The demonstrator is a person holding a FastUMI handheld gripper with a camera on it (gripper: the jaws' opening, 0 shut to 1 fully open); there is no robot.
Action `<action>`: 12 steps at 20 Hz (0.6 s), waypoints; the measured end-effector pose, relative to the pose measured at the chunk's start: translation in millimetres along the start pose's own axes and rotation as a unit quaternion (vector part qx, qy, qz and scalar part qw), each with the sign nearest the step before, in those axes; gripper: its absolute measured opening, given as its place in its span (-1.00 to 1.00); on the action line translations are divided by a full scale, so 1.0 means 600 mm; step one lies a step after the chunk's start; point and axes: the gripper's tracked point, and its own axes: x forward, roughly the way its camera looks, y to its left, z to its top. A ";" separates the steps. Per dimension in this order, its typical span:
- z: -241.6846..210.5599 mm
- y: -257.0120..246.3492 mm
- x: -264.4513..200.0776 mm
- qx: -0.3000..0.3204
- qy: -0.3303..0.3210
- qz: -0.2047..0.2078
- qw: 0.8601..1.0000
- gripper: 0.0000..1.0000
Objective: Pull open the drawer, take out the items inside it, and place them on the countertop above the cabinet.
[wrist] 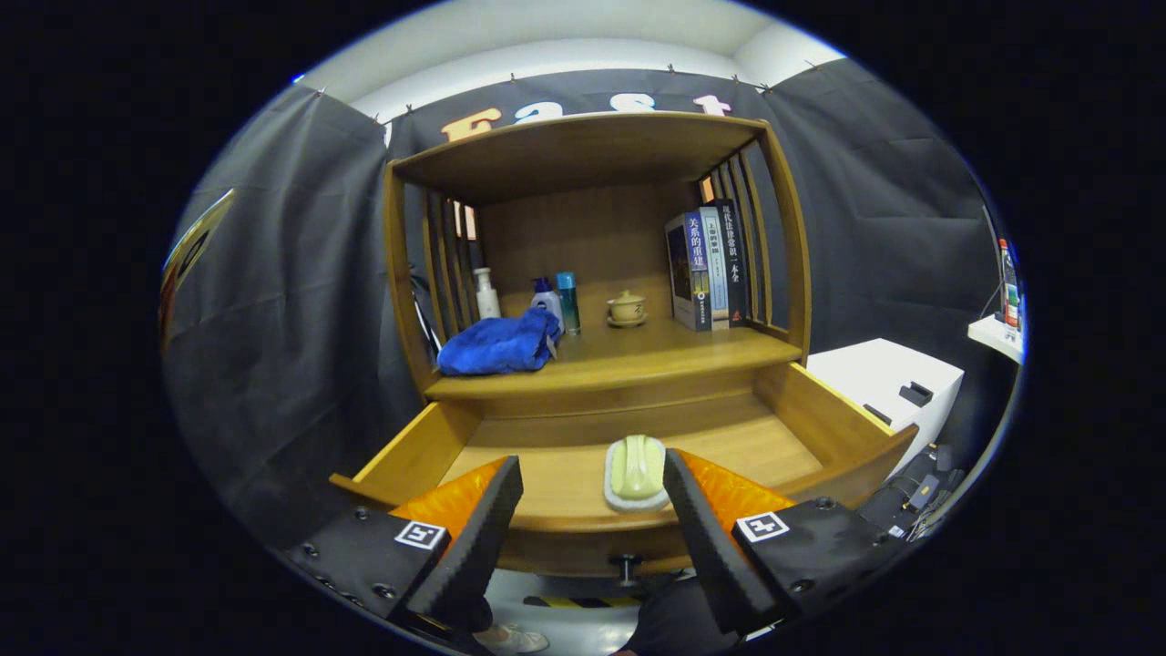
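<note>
Claw (592,497) gapes wide and empty over the pulled-out drawer (820,415), scrub brush (636,469) seemingly just ahead.

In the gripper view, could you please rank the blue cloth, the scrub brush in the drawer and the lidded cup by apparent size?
1. blue cloth, clearly largest.
2. scrub brush, though it lies nearer the camera, beside one finger of the open gripper.
3. lidded cup, smallest, farther back.

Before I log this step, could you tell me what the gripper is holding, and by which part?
Nothing: the gripper is open above the pulled-out drawer, and the brush lies untouched inside.
</note>
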 end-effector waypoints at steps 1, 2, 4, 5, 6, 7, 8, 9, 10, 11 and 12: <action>0.003 -0.004 0.013 0.002 0.012 -0.005 1.000 0.98; 0.007 0.000 0.025 0.004 0.021 -0.001 1.000 0.98; 0.019 0.002 0.054 0.003 0.033 0.004 0.999 0.97; 0.024 0.002 0.070 -0.004 0.040 0.006 0.999 0.97; 0.026 0.002 0.086 -0.010 0.051 0.008 0.999 0.96; 0.029 0.002 0.102 -0.011 0.063 0.010 0.998 0.96; 0.030 0.004 0.117 -0.011 0.077 0.014 0.997 0.97; 0.033 0.006 0.131 -0.010 0.092 0.019 0.996 0.97; 0.033 0.011 0.145 -0.007 0.108 0.024 0.994 0.97; 0.028 0.013 0.156 -0.005 0.126 0.028 0.992 0.97; 0.021 0.016 0.168 -0.005 0.143 0.031 0.989 0.97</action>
